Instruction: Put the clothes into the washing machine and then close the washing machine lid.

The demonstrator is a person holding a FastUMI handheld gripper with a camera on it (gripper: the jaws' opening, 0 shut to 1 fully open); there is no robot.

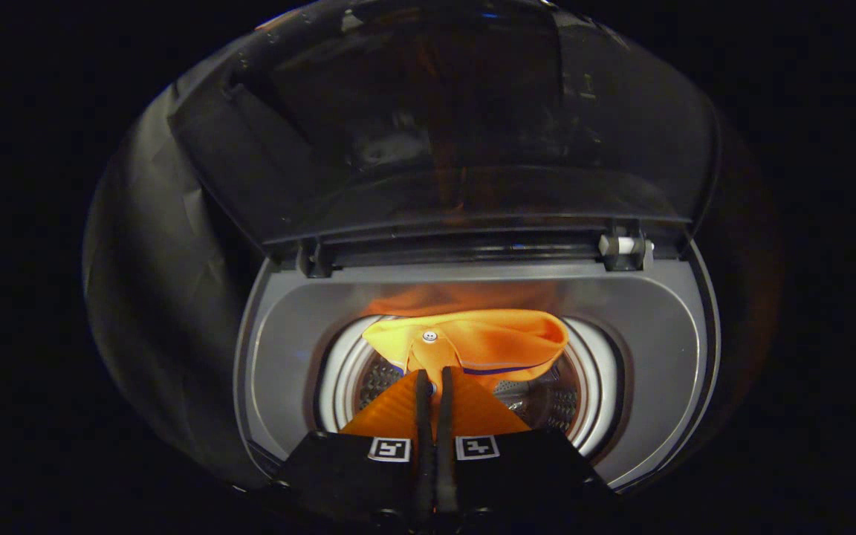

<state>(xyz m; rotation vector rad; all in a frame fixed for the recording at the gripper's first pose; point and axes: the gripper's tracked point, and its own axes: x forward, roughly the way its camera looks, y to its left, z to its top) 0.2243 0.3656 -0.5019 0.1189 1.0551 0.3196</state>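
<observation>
Currently, the claw [434, 379] is pressed nearly together, an orange shirt [472, 340] pinched between its fingers [422, 405]. The shirt is held over the drum [554, 405], its collar and a white button [429, 336] just ahead of the tips. The washer [643, 327] lid [443, 119] is propped up behind the opening, on hinges [625, 249].

Tongs [434, 375] pointing forward and down, two fingers [422, 401] drawn nearly together, narrow slit between them, pinching orange cloth [472, 338]
</observation>
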